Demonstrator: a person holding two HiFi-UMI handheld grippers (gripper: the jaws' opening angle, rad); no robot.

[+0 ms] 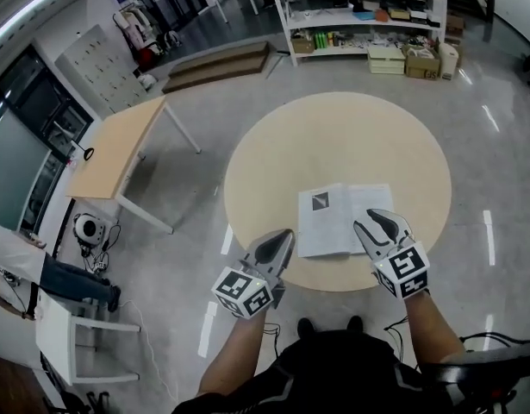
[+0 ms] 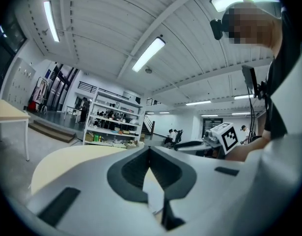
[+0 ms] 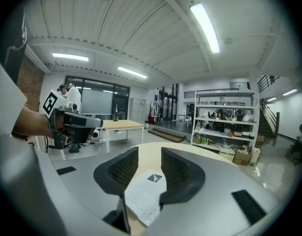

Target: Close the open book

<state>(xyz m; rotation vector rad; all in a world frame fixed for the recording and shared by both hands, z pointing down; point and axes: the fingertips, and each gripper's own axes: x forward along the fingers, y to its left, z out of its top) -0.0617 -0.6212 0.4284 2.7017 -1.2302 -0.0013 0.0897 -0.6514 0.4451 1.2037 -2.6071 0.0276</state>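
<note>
L gripper (image 1: 287, 234) closed, R gripper (image 1: 370, 219) parted

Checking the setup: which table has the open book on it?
The round table; the book lies open on it, while the rectangular table stands apart at left.

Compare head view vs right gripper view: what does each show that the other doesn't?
Head view only: the open white paper book seen from above, lying near the front edge of the round beige table, with the left gripper and right gripper both seen from above.
Right gripper view only: ceiling strip lights; the right gripper's jaws apart, gripping nothing, the book visible through the gap.
Both: book, table, left gripper, white shelving unit, rectangular wooden table.
</note>
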